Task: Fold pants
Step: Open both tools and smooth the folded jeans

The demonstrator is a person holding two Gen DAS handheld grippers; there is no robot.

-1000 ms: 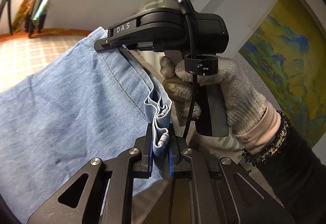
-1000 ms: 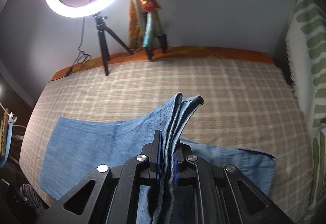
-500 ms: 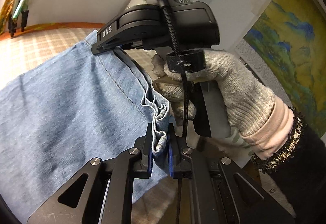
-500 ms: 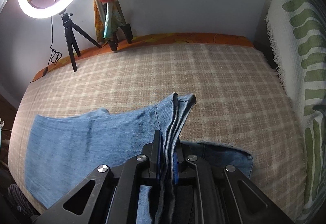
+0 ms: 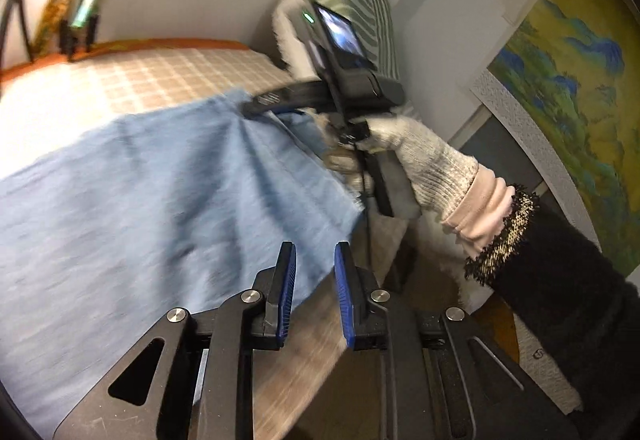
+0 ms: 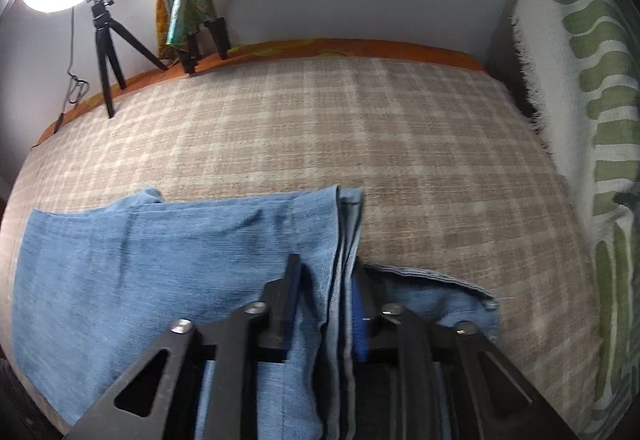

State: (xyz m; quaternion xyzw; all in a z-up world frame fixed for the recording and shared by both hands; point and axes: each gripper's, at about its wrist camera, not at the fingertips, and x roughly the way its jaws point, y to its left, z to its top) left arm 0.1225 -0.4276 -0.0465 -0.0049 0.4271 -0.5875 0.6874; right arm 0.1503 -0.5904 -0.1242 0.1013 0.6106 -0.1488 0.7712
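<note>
Light blue denim pants point(image 5: 132, 200) lie folded over on a beige checked bed point(image 5: 140, 76). In the left wrist view my left gripper point(image 5: 315, 260) is open and empty, its blue pads apart just above the near edge of the denim. The right gripper's body point(image 5: 320, 96), held by a gloved hand point(image 5: 420, 156), sits at the far corner of the pants. In the right wrist view the pants point(image 6: 140, 260) spread left, and my right gripper point(image 6: 326, 280) has its jaws apart with the folded denim edge lying loose between them.
A ring light on a tripod point(image 6: 104, 36) and a second tripod point(image 6: 200, 36) stand at the bed's far edge. A green-striped white pillow point(image 6: 580, 120) lies along the right side. A landscape painting point(image 5: 568, 80) hangs on the wall.
Both grippers have opened and let go of the denim edge. The cloth has dropped flat onto the bed, and the left gripper has pulled back from it.
</note>
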